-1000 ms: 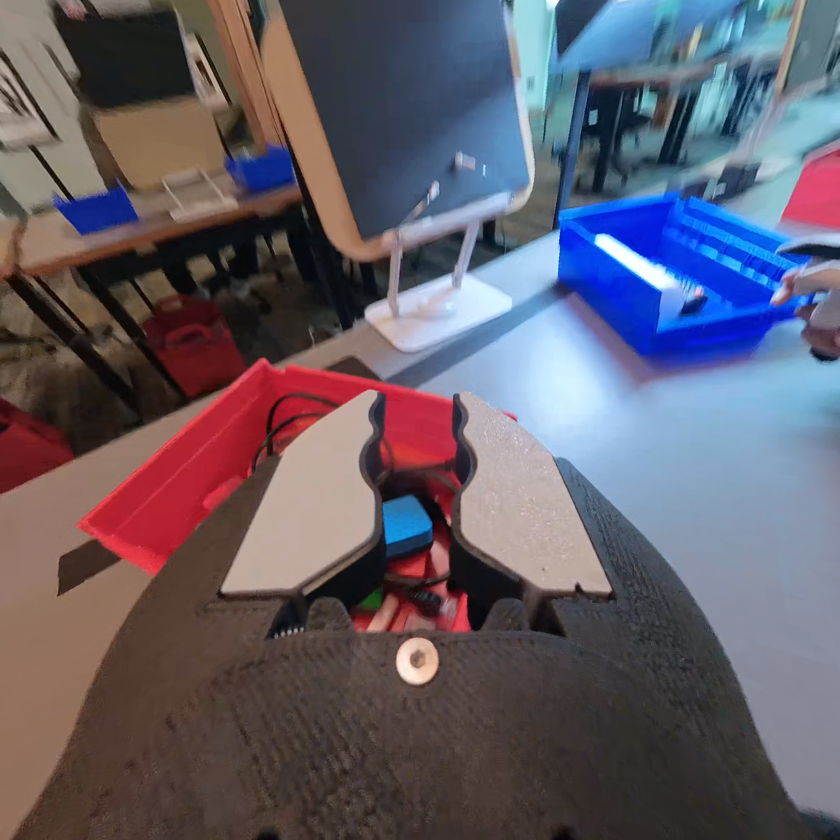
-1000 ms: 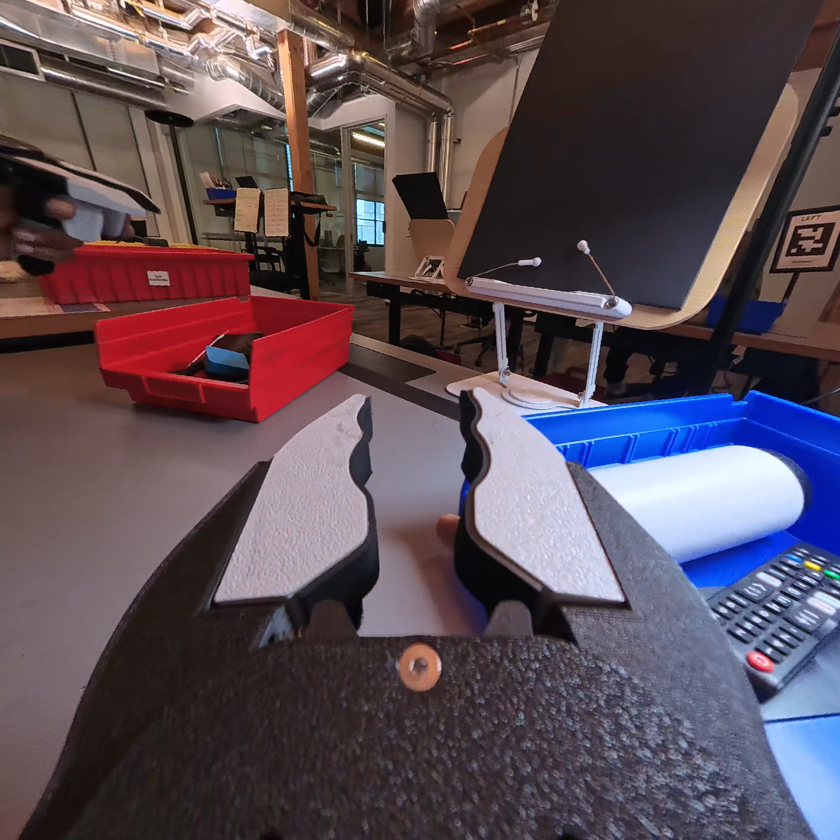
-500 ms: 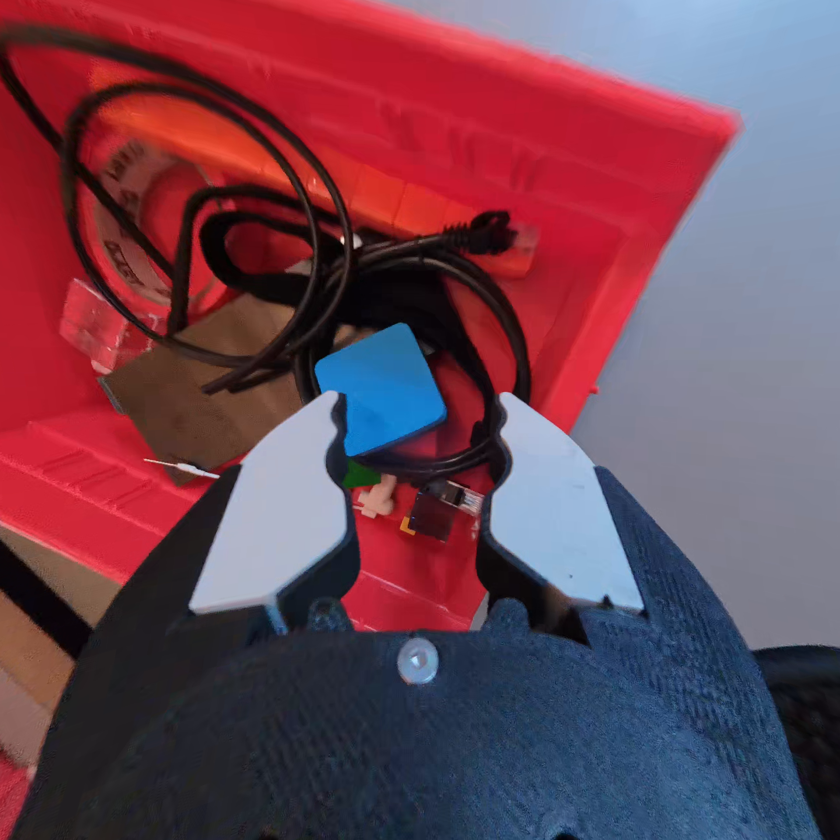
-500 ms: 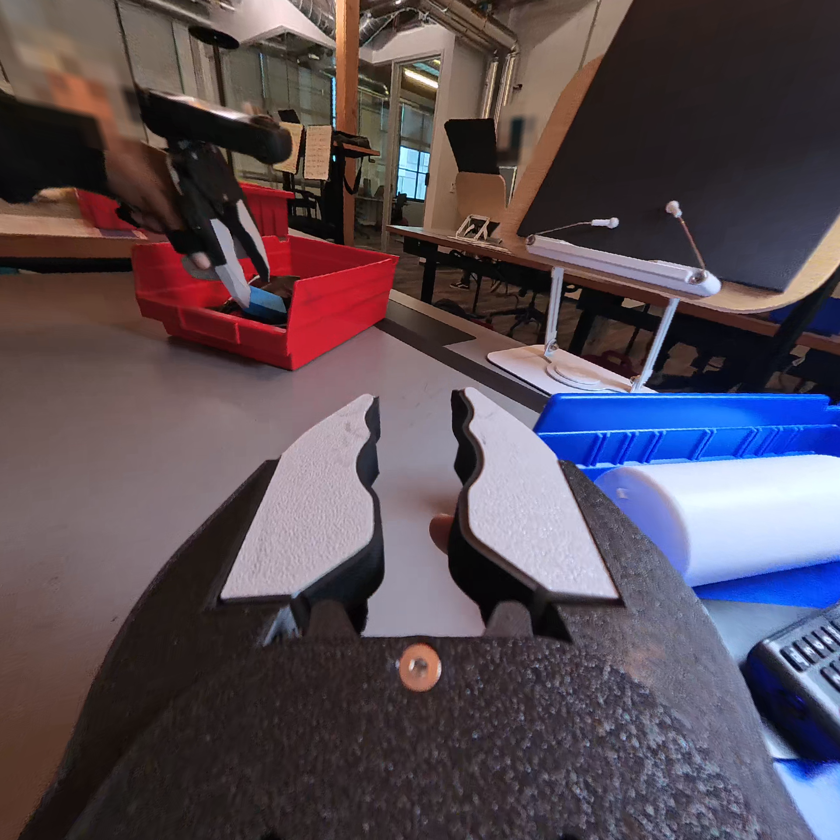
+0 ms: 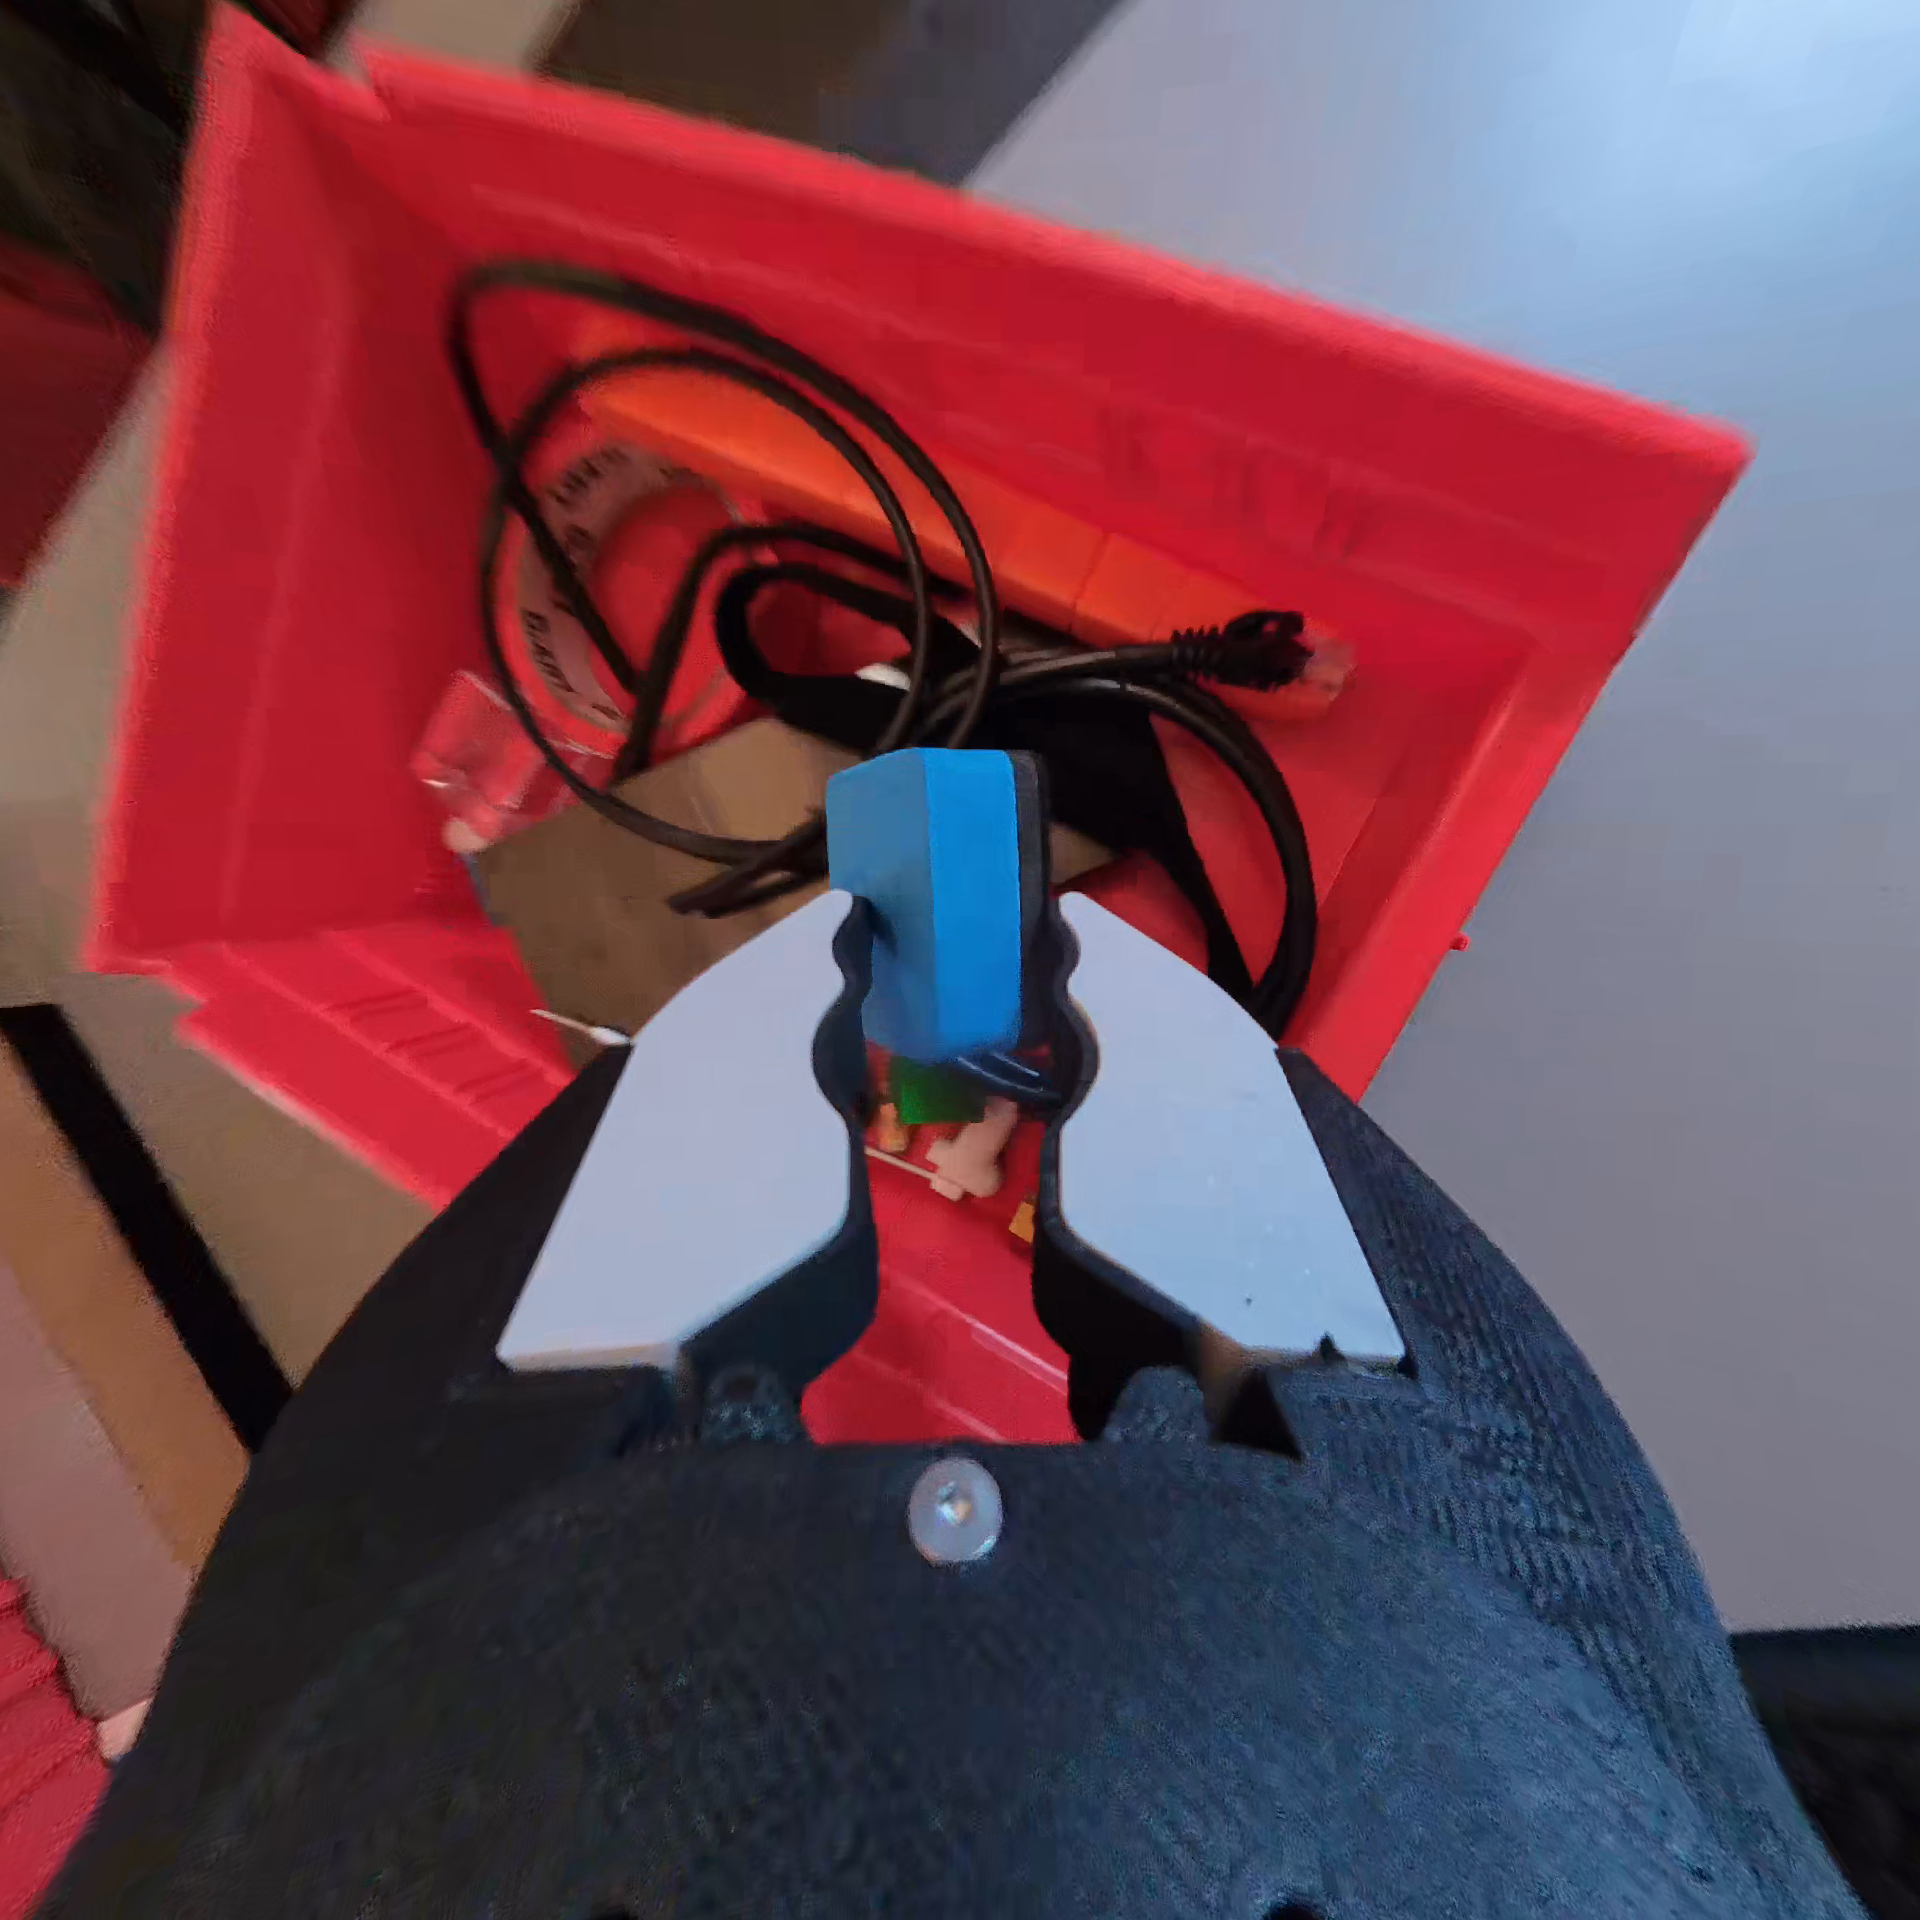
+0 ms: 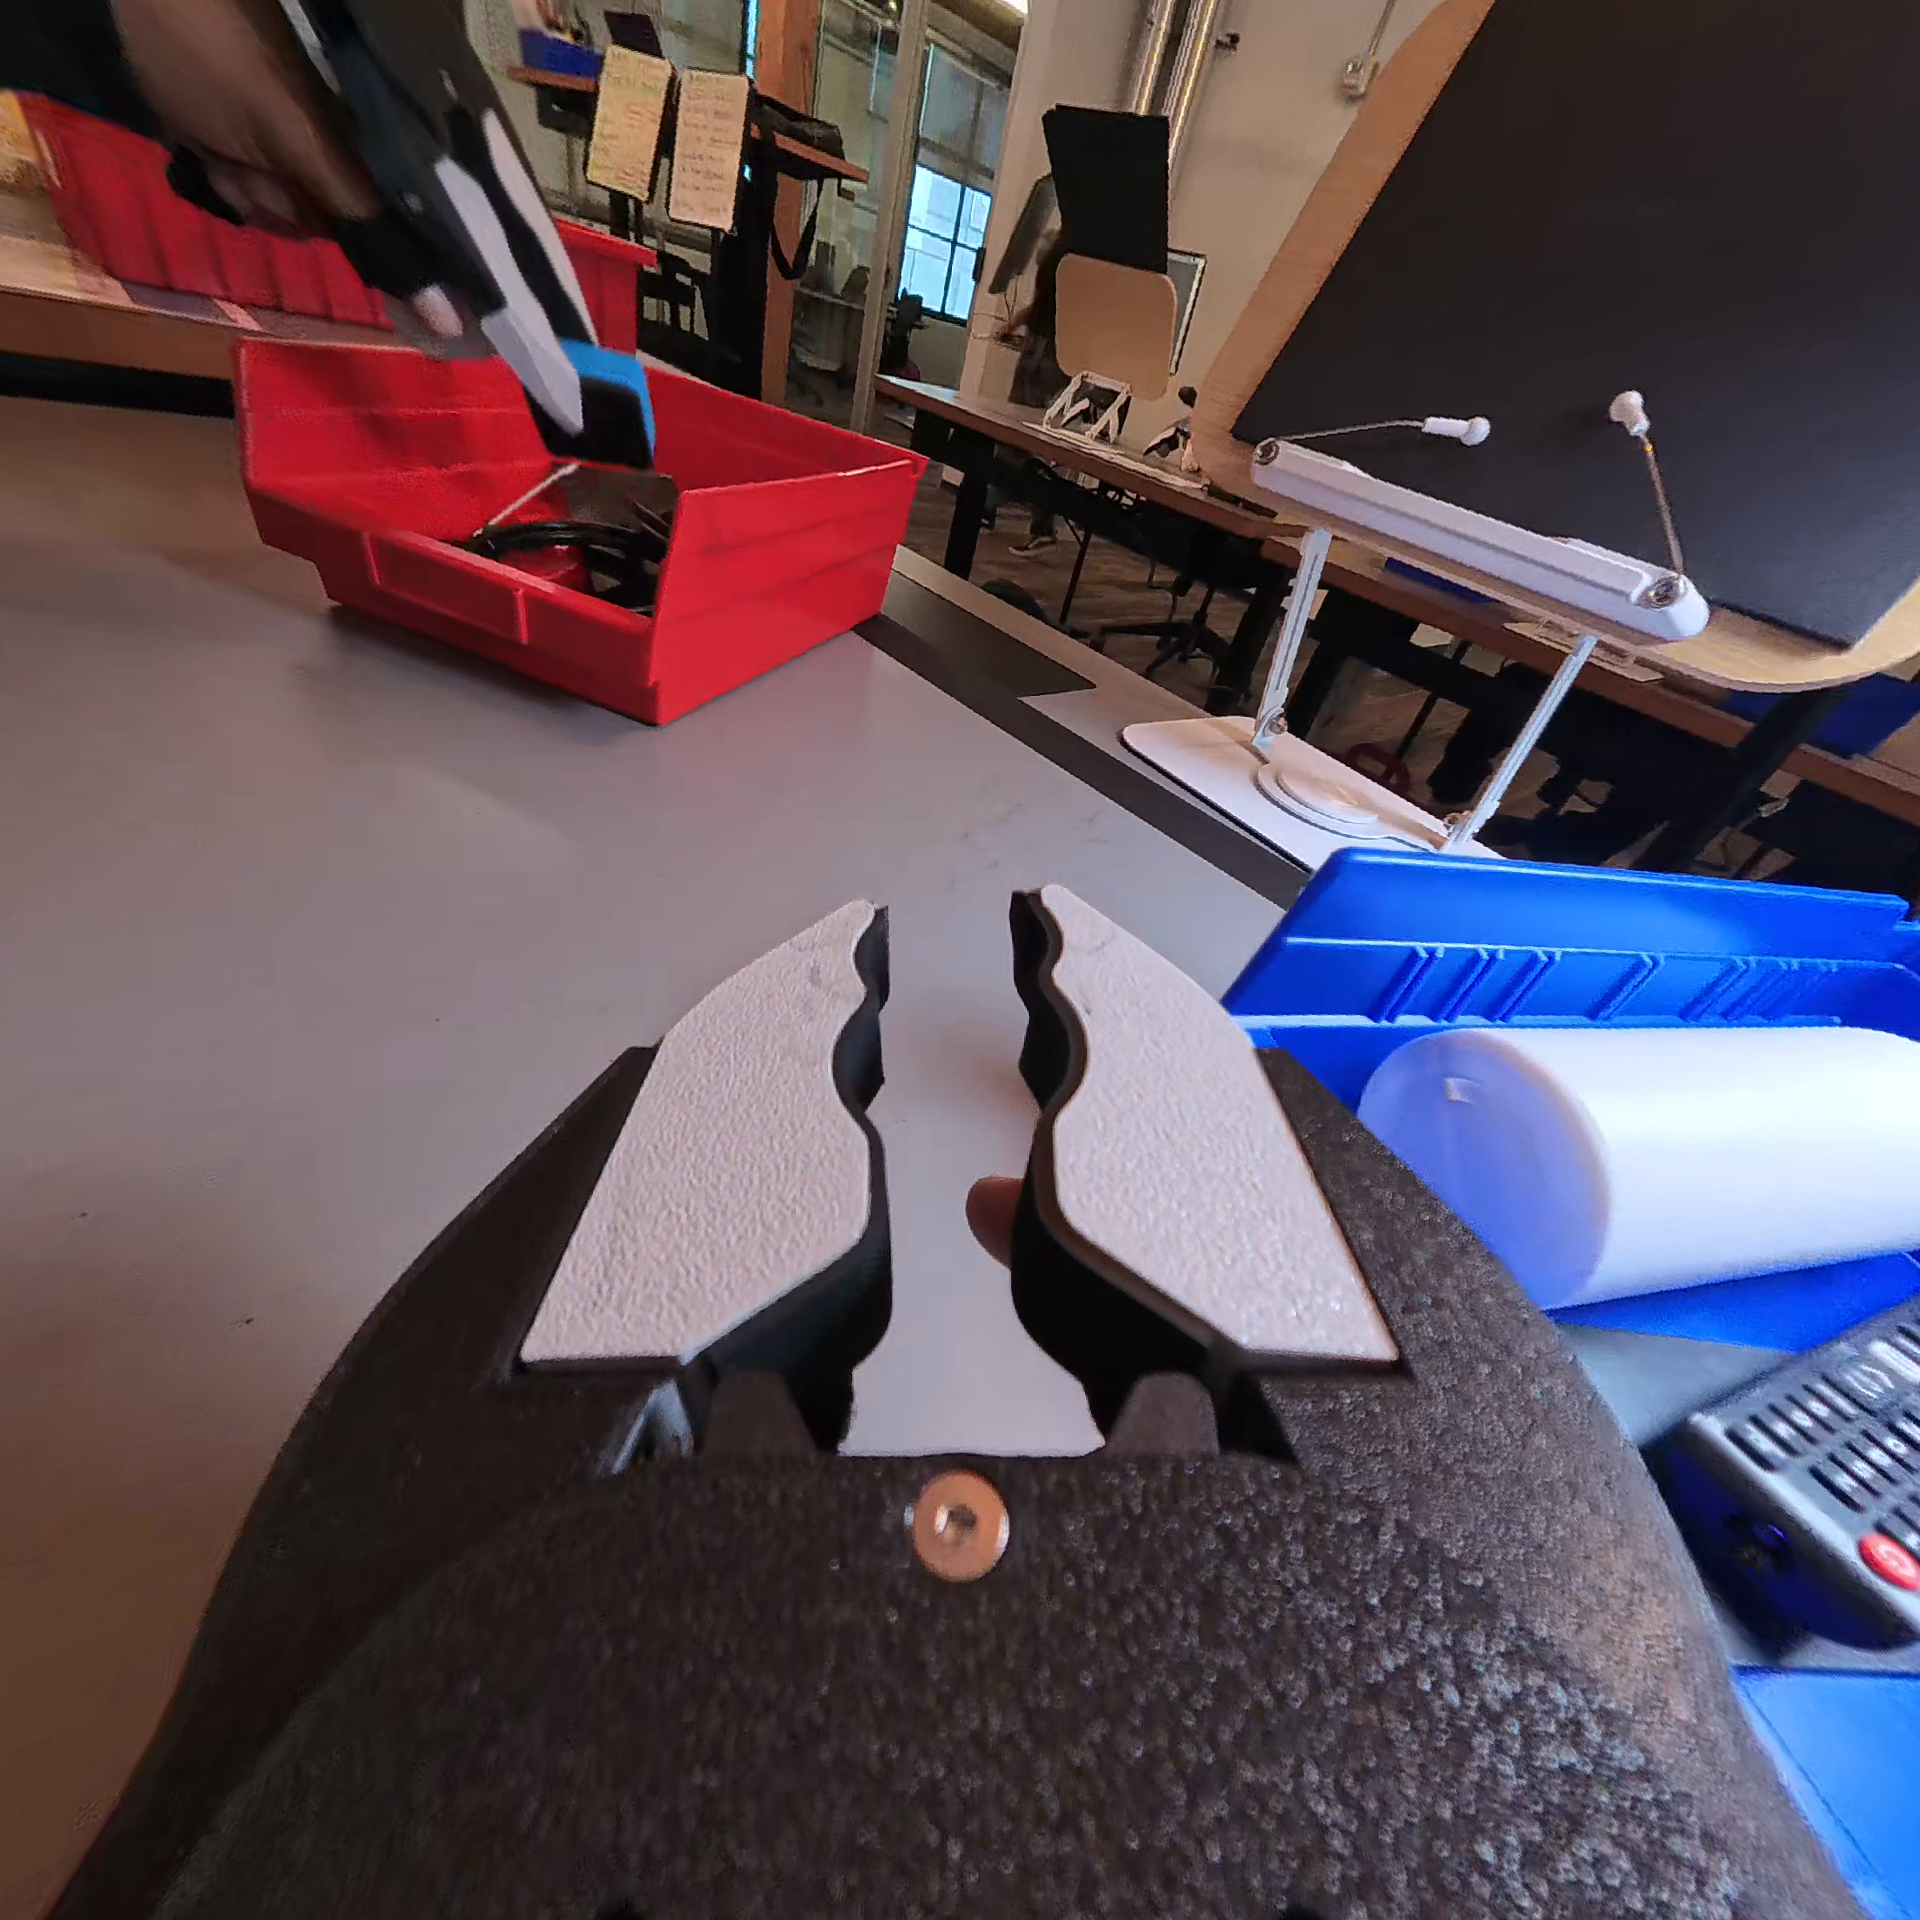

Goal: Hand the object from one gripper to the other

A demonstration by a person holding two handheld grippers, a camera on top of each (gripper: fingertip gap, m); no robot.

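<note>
in the left wrist view we see our left gripper (image 5: pixel 948 935) pinching a small blue block (image 5: pixel 935 904) with a black back, smooth and rounded at the corners, between the wavy black edges of its 2 grey fingers (image 5: pixel 707 1164). the block stands on edge above the red plastic bin (image 5: pixel 1299 436), clear of the tangle of thin black cable (image 5: pixel 727 582), a brown card (image 5: pixel 644 883) and a clear tape roll (image 5: pixel 582 582) lying inside. half a second ago the block lay flat on the cable with the fingers spread wide on both sides; now they are closed on it and it is lifted.

in the right wrist view the same block (image 6: pixel 613 400) hangs over the red bin (image 6: pixel 790 561) on the smooth grey table (image 6: pixel 312 883). our right gripper (image 6: pixel 948 951) holds nothing, its 2 pebbly grey fingers a narrow gap apart, unchanged. to its right a blue ribbed bin (image 6: pixel 1558 956) holds a white cylinder (image 6: pixel 1662 1153) and a black remote (image 6: pixel 1829 1475).
</note>
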